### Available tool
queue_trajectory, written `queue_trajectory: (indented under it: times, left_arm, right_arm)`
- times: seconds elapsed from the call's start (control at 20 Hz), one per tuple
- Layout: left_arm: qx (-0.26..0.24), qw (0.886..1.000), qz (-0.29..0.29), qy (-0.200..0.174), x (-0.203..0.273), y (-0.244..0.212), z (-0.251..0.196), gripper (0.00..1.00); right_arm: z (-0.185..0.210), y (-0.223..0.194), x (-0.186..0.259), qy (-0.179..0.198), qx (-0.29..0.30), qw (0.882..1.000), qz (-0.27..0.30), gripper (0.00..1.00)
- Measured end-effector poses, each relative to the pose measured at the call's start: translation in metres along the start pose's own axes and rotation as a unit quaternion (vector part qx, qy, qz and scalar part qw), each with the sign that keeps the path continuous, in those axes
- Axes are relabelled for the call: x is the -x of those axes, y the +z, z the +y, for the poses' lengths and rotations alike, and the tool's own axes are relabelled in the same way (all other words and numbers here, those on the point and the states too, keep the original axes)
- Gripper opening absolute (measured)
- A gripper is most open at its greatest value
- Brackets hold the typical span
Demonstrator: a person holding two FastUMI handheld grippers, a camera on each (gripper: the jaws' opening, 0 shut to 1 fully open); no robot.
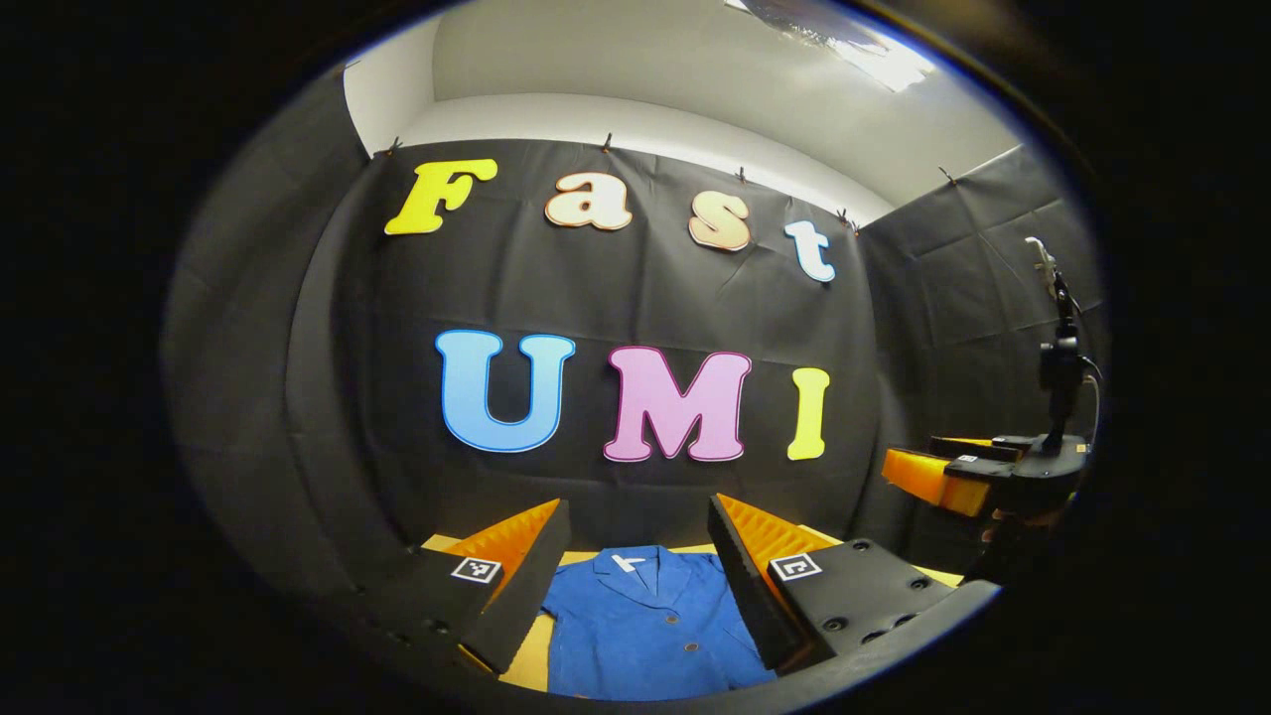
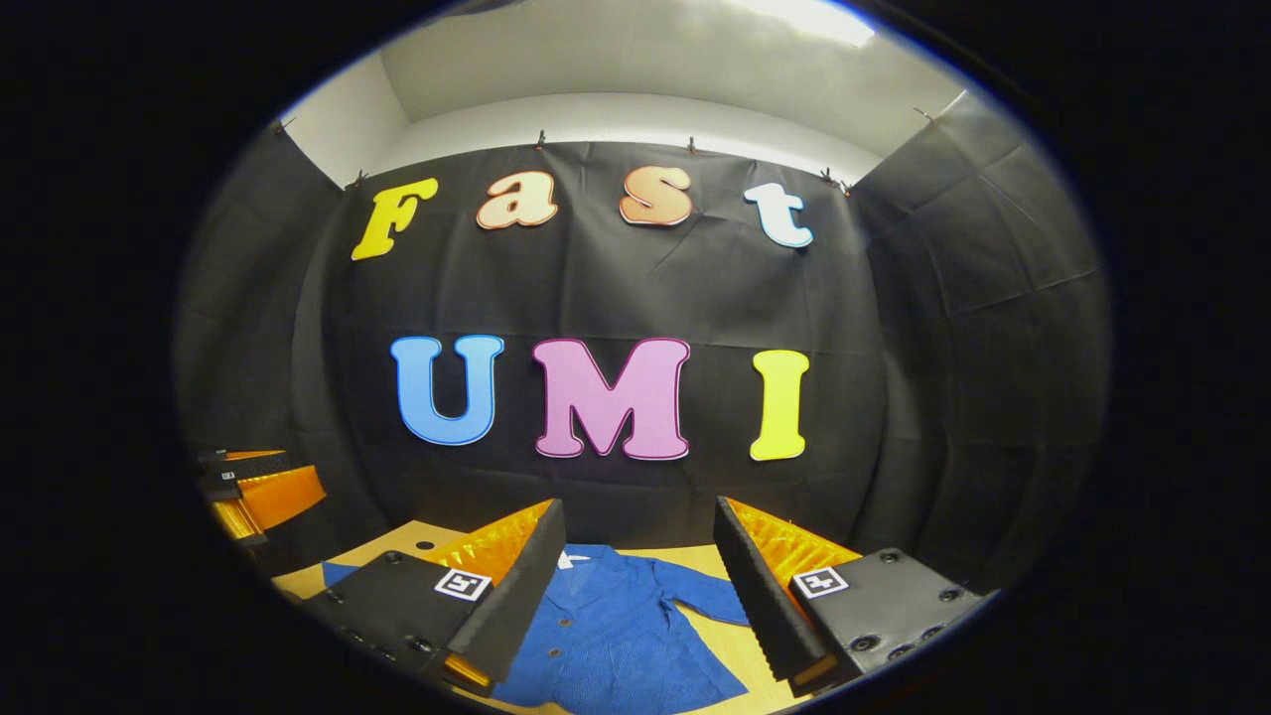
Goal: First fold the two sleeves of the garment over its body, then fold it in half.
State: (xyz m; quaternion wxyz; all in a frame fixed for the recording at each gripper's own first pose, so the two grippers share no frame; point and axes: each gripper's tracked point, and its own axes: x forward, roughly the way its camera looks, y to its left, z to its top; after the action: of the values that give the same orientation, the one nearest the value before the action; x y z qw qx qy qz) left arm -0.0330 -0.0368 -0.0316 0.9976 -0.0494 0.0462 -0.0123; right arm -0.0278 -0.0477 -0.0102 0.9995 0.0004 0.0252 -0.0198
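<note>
A blue button-up garment (image 1: pixel 645 621) lies flat on the light wooden table (image 1: pixel 528 663), collar toward the far wall. In the left gripper view my left gripper (image 1: pixel 635 556) hangs open above it, the collar and front showing in the wide gap between the fingers. The right gripper (image 1: pixel 968 472) floats off to the right at mid height. In the right gripper view my right gripper (image 2: pixel 635 561) is open over the garment (image 2: pixel 621 636), whose one sleeve (image 2: pixel 707 596) reaches out to the right. The left gripper (image 2: pixel 253 492) shows at the left edge.
The black cloth wall closes the booth behind and on both sides. A dark stand (image 1: pixel 1060 357) with a small device on top rises at the right. Bare tabletop (image 2: pixel 740 645) shows beside the garment.
</note>
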Motion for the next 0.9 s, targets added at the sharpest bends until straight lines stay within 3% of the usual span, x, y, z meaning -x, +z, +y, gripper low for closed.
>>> queue_trajectory:
  times: [0.05,0.25,0.35,0.45,0.55,0.6,0.65,0.7,0.9]
  left_arm:
    - [0.001,1.0,0.004,0.001,-0.001,-0.002,-0.001,0.81]
    - [0.008,1.0,0.016,0.011,-0.007,-0.007,-0.003,0.81]
    - [0.006,1.0,0.019,0.016,-0.011,-0.007,-0.003,0.81]
    - [0.006,1.0,0.024,0.019,-0.016,-0.01,-0.005,0.81]
    - [0.009,0.999,0.032,0.025,-0.022,-0.015,-0.005,0.81]
    - [0.011,0.999,0.034,0.029,-0.026,-0.016,-0.003,0.81]
    - [0.012,0.999,0.036,0.035,-0.029,-0.017,-0.002,0.81]
    - [0.012,0.998,0.038,0.042,-0.033,-0.019,-0.001,0.81]
    - [-0.007,0.997,0.036,0.062,-0.052,-0.022,0.001,0.81]
  right_arm:
    - [0.0,-0.003,-0.002,0.002,-0.001,1.0,0.003,0.91]
    - [0.0,-0.008,-0.021,0.004,-0.017,1.0,0.015,0.94]
    - [-0.004,-0.018,-0.036,0.0,-0.016,1.0,0.025,0.91]
    - [-0.016,-0.03,-0.051,-0.016,-0.023,0.999,0.039,0.94]
    - [-0.026,-0.037,-0.065,-0.029,-0.045,0.998,0.043,0.9]
    - [-0.033,-0.045,-0.073,-0.037,-0.051,0.997,0.05,0.94]
    - [-0.042,-0.056,-0.08,-0.049,-0.05,0.996,0.06,0.9]
    - [-0.053,-0.068,-0.088,-0.061,-0.047,0.994,0.076,0.95]
    - [-0.105,-0.126,-0.11,-0.115,-0.069,0.98,0.147,0.95]
